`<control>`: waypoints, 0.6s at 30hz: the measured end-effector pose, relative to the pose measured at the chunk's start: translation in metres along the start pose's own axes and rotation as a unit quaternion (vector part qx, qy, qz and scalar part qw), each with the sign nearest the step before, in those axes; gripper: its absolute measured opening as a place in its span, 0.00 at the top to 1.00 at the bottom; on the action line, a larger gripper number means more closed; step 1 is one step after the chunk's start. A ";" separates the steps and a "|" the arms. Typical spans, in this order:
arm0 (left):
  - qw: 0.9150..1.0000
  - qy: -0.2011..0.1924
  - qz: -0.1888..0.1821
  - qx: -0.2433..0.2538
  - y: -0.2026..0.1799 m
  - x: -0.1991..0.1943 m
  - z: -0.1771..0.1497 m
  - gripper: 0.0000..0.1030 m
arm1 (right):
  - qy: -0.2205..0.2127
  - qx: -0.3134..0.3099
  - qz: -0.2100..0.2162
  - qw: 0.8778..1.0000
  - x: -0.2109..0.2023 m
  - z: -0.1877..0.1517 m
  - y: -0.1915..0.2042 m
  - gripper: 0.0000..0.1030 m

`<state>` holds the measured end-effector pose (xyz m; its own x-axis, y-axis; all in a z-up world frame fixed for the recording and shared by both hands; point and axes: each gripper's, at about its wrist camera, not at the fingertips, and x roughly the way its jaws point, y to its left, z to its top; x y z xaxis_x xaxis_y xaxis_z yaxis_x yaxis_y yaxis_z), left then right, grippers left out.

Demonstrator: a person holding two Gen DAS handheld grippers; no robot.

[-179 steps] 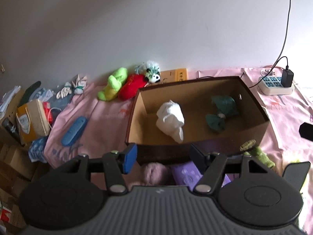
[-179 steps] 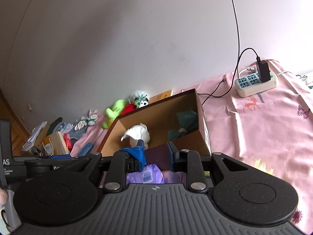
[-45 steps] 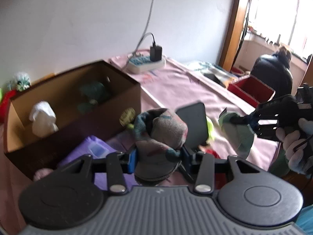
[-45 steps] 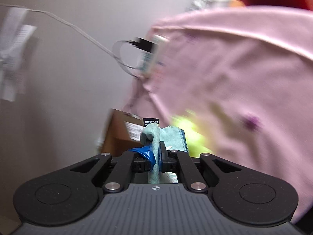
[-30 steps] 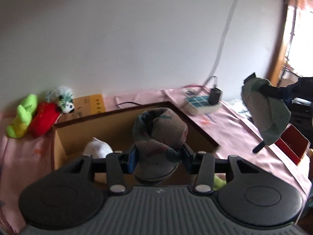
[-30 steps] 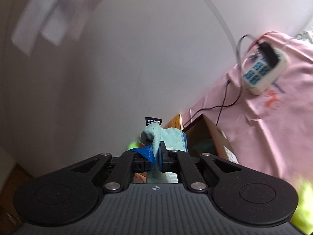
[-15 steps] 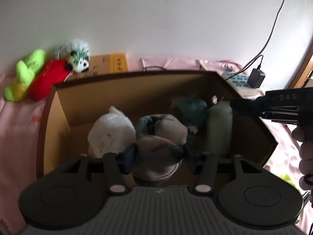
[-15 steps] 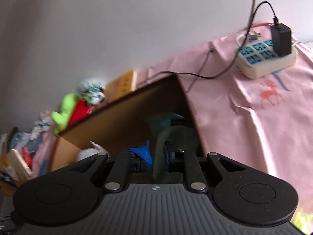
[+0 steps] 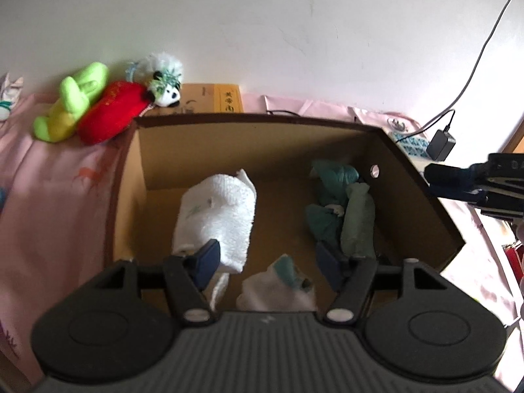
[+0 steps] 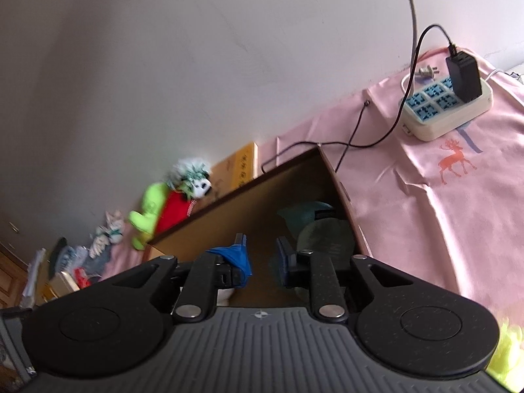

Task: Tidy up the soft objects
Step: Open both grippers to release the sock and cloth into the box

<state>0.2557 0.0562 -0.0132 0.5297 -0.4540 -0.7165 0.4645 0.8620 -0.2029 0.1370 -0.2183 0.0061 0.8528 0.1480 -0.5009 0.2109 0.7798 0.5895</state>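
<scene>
A brown cardboard box [image 9: 422, 177] stands on the pink cloth. Inside lie a rolled white towel [image 9: 216, 216], a dark green bundle [image 9: 330, 180], a grey-green cloth roll [image 9: 358, 219] and a grey and teal sock bundle [image 9: 278, 290] at the near wall. My left gripper [image 9: 267, 260] is open and empty, above the box's near side, just over the sock bundle. My right gripper [image 10: 262, 258] is open and empty over the box's right end [image 10: 340, 193], above the grey-green roll [image 10: 327, 235]. It also shows in the left wrist view [image 9: 475, 185], beyond the right wall.
A green plush [image 9: 72, 101], a red plush [image 9: 111, 116] and a small panda toy [image 9: 165, 86] lie behind the box at the left, by a yellow carton [image 9: 213, 103]. A power strip [image 10: 448, 108] with a black charger sits on the cloth at the right.
My left gripper has opened and let the sock bundle drop into the box. My right gripper, which released the grey-green roll into the box, has drawn back slightly.
</scene>
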 end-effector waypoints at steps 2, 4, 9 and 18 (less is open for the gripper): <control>1.000 -0.002 0.012 0.002 -0.003 -0.008 0.000 0.33 | -0.007 0.002 0.006 1.000 -0.011 -0.003 0.002 0.97; 0.999 -0.002 0.032 0.009 -0.009 -0.014 -0.001 0.33 | -0.011 -0.005 0.006 1.000 -0.020 -0.007 0.004 0.97; 0.998 -0.004 0.067 0.018 -0.020 -0.033 -0.003 0.31 | -0.016 -0.026 0.011 0.999 -0.042 -0.021 0.013 0.95; 0.991 -0.016 0.128 0.025 -0.035 -0.069 -0.017 0.28 | -0.020 -0.064 0.004 0.998 -0.072 -0.048 0.025 0.95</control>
<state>0.1914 0.0615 0.0320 0.6564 -0.2302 -0.7184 0.3470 0.9377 0.0166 0.0576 -0.1806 0.0265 0.8731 0.1321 -0.4693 0.1431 0.8508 0.5057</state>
